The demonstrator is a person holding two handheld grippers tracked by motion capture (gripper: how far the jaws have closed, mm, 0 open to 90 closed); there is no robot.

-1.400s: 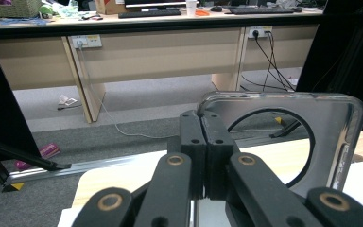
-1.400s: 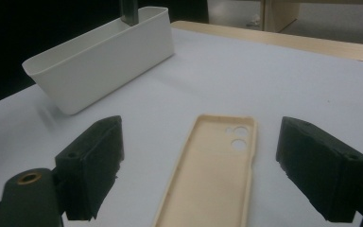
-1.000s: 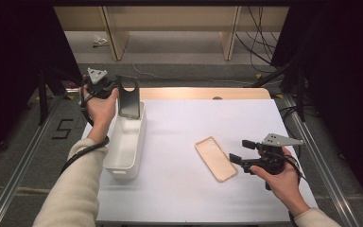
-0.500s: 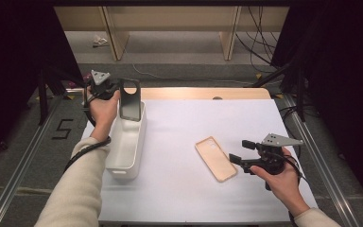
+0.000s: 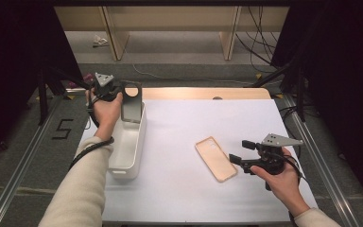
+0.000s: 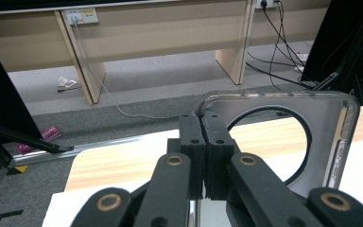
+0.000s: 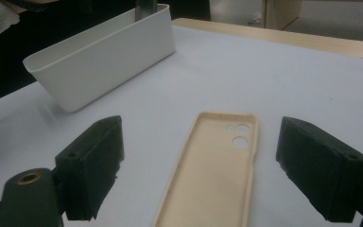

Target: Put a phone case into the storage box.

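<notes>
Phone cases are the work in hand: a dark, translucent phone case point(image 5: 132, 101) with a large round cut-out is pinched by its top edge in the left gripper point(image 5: 118, 91), whose jaws are pressed together on the rim, as the left gripper view shows point(image 6: 203, 142). In the high view this case hangs upright over the far end of a long white bin point(image 5: 127, 142) that stands along the left side of the white table sheet point(image 5: 179, 189); whether its lower edge touches the bin cannot be told. A second, beige phone case point(image 5: 216, 158) lies flat and open side up on the sheet, right of the middle and well apart from the bin. The right gripper point(image 5: 238, 152) sits low just beside it, held in the person's right hand point(image 5: 283, 182), jaws spread wide and holding nothing. In the right gripper view the beige case point(image 7: 215, 165) lies between the two parted jaws, camera holes at its far end, with the white bin point(image 7: 104, 56) beyond.
</notes>
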